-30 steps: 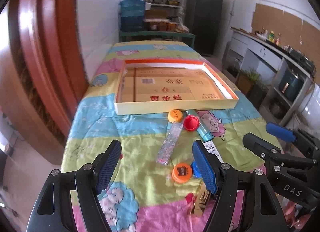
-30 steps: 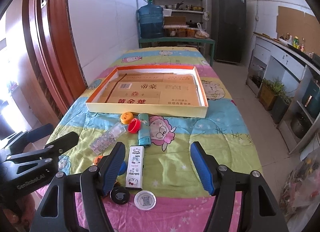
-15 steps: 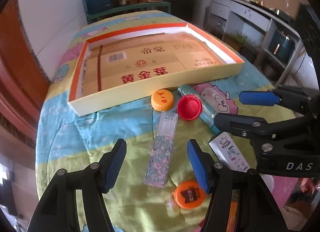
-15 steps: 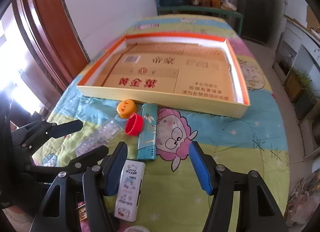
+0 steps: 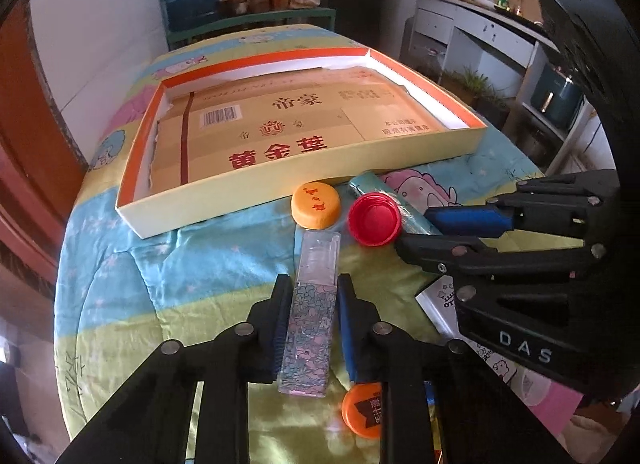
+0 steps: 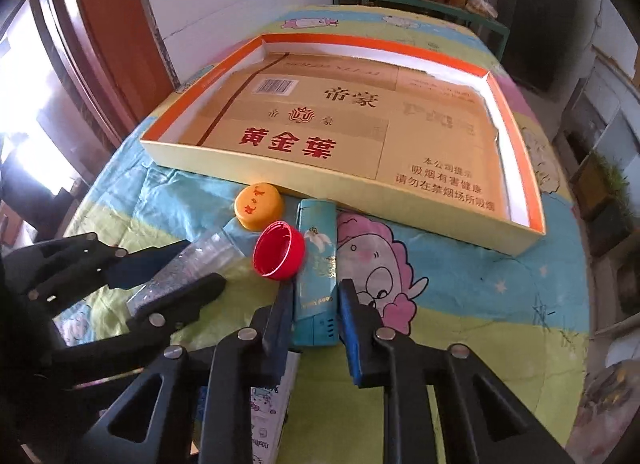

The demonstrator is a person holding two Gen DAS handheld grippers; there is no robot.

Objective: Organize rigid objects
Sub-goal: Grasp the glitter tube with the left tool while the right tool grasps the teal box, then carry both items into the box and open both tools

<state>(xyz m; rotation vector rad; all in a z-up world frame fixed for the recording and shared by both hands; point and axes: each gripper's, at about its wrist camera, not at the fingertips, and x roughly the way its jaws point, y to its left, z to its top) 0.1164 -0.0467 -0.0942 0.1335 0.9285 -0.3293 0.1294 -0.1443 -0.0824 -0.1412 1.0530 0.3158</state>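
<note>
Left wrist view first: my left gripper [image 5: 311,306] has its blue pads pressed against both long sides of the clear flowered case [image 5: 310,316], which lies flat on the bedspread [image 5: 120,264] pointing toward the box. Right wrist view shows my right gripper [image 6: 316,316] likewise closed on the teal box [image 6: 316,268], a slim pack lying lengthwise with its far end just short of the shallow cardboard tray [image 6: 348,179]; both pads touch its sides near the end closest to me. Between the two held things sits the red cap [image 6: 279,250], open side up, touching or nearly touching the teal box's left edge. Just beyond it, near the tray's front wall, lies the yellow-orange cap [image 6: 259,205], top side up. From the left camera I also see a second orange cap [image 5: 362,410] with a dark label close under my left gripper's right finger, and a white printed carton [image 5: 440,304] partly hidden under the right gripper's body. The tray itself has orange rims and a brown printed cardboard floor, and it rests on the bedspread farther from me than all the small items.
</note>
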